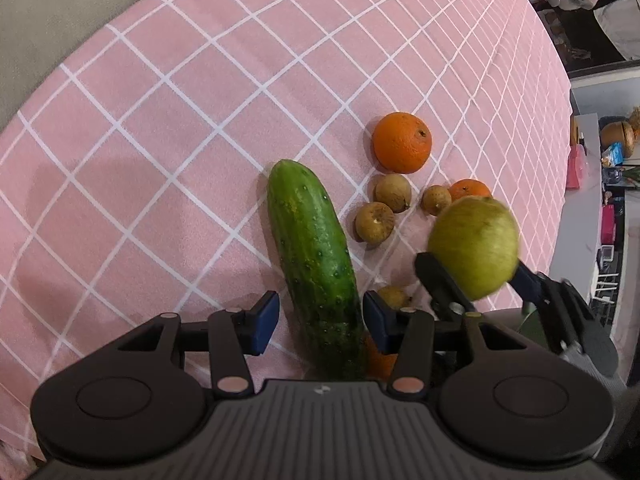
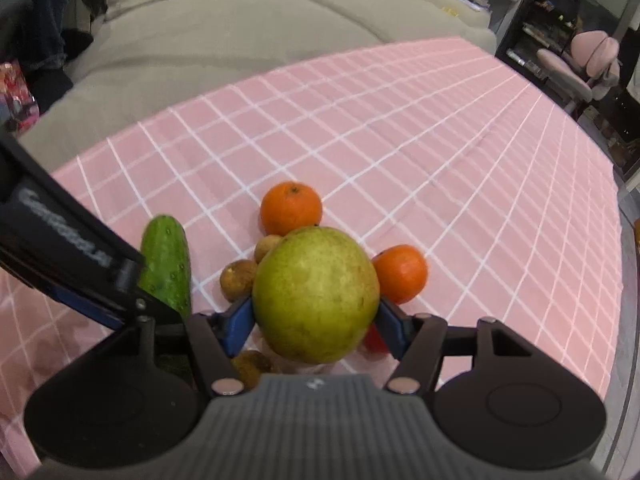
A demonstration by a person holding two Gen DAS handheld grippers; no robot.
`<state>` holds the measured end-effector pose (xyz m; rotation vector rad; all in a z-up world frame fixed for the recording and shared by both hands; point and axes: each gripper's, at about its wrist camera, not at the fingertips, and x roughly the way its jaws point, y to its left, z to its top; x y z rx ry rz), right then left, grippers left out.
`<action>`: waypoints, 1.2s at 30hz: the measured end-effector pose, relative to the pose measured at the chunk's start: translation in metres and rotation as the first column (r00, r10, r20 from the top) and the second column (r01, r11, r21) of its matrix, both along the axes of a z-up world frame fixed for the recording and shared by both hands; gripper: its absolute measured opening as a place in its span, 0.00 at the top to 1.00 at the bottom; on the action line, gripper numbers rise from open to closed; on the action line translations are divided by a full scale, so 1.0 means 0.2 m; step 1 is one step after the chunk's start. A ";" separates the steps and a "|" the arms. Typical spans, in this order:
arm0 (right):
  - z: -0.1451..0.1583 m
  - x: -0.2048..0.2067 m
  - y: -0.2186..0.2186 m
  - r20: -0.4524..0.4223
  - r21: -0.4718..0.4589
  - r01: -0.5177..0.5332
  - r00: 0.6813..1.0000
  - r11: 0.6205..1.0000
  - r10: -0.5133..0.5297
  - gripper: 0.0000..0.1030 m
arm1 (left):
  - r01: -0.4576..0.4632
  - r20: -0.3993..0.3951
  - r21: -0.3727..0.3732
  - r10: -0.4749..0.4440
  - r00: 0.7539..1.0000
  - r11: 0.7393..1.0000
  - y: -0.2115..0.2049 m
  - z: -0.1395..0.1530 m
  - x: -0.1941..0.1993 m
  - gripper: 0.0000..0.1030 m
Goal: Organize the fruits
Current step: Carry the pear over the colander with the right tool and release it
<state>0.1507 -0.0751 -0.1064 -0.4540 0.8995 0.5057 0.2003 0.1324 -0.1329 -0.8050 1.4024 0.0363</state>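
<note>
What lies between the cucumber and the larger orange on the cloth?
In the left wrist view, two small brown fruits sit on the pink cloth between the cucumber and the larger orange, nearer the orange.

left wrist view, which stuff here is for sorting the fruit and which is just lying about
For the job:
- green pear, held in the right hand-held gripper
- two oranges
- small brown fruits
- cucumber, between the open left hand-held gripper

Lying about:
- pink checked tablecloth
- grey sofa
- pink chair
</note>
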 end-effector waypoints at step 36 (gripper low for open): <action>0.04 -0.22 -0.71 -0.130 0.010 0.482 0.870 0.876 -0.476 0.40 | 0.159 0.069 0.195 -0.175 0.982 0.968 -0.17 0.10 0.04 0.59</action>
